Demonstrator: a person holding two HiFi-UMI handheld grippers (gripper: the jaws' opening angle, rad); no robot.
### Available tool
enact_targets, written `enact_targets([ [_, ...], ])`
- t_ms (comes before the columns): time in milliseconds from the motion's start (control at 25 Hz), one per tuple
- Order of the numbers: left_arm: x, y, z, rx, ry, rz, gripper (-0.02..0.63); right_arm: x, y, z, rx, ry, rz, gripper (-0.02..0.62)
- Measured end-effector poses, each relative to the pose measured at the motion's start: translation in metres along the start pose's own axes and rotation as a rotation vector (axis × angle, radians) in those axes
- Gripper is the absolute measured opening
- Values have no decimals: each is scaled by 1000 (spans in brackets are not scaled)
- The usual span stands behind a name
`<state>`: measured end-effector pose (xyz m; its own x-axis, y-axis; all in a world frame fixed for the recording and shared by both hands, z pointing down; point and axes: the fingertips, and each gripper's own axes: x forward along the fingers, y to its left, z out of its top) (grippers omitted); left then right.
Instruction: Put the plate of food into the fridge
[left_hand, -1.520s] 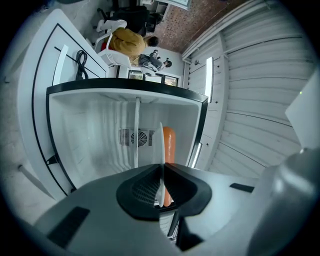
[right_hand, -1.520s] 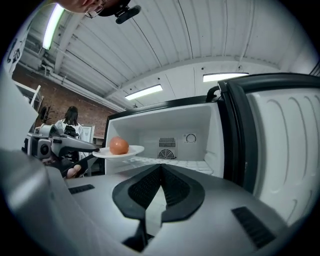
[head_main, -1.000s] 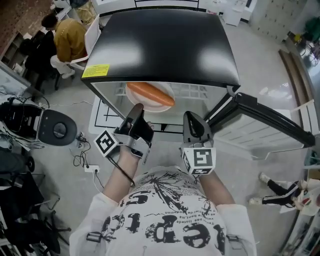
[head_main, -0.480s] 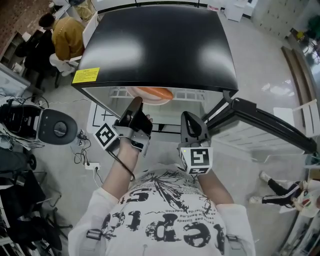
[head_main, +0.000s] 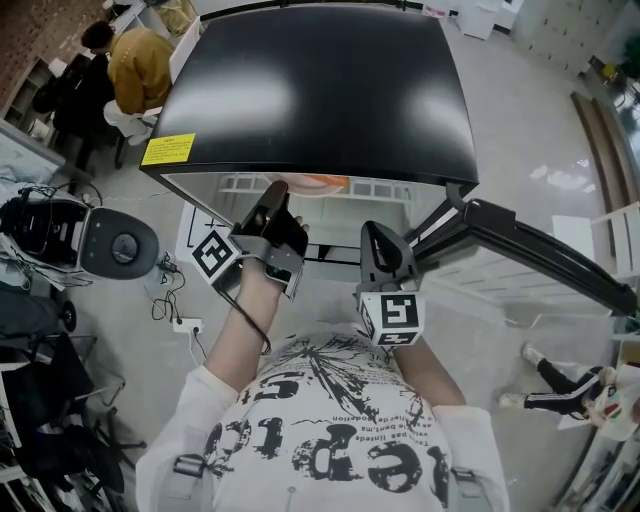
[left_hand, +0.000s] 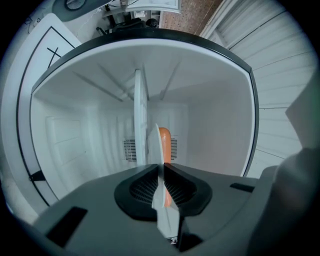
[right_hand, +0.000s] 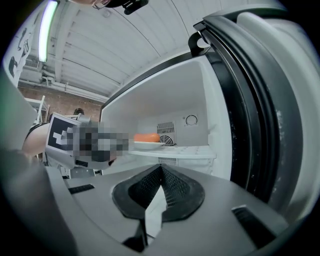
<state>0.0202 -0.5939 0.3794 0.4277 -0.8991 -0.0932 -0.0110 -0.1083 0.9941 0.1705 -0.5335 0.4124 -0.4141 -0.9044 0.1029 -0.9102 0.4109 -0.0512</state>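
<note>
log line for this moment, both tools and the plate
stage: plate with orange food inside fridge, at shelf | left tool: shut on plate rim | right tool: shut, empty | door: open

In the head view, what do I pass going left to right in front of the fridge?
A round grey machine on the floor, left claw, right claw, fridge door standing open.

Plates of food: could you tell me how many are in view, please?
1. The plate, carrying orange food, is inside the fridge at its shelf, rim between the left gripper's jaws; others may be hidden lower down.
</note>
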Motion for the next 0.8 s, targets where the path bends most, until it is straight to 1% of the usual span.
enact_targets([
  [80,0,1,-1,15,-1,22,31,0,1,1,-1,2,5,0],
  [360,-1,5,-8,157,21,140,31,4,-5,-4,27,9,6,0],
  [480,-1,7,-6,258,20,189,31,4,1,-8,24,12,27,0],
  [560,-5,4,-5,352,14,213,42,2,5,-9,21,10,33,0],
  [640,-11,1,-4,420,-2,229,66,0,6,-9,22,9,32,0],
  [720,-10,0,-3,450,-15,236,97,1,2,-9,27,10,27,0],
  [800,-4,1,-4,464,-17,240,104,5,-4,-9,30,12,28,0],
])
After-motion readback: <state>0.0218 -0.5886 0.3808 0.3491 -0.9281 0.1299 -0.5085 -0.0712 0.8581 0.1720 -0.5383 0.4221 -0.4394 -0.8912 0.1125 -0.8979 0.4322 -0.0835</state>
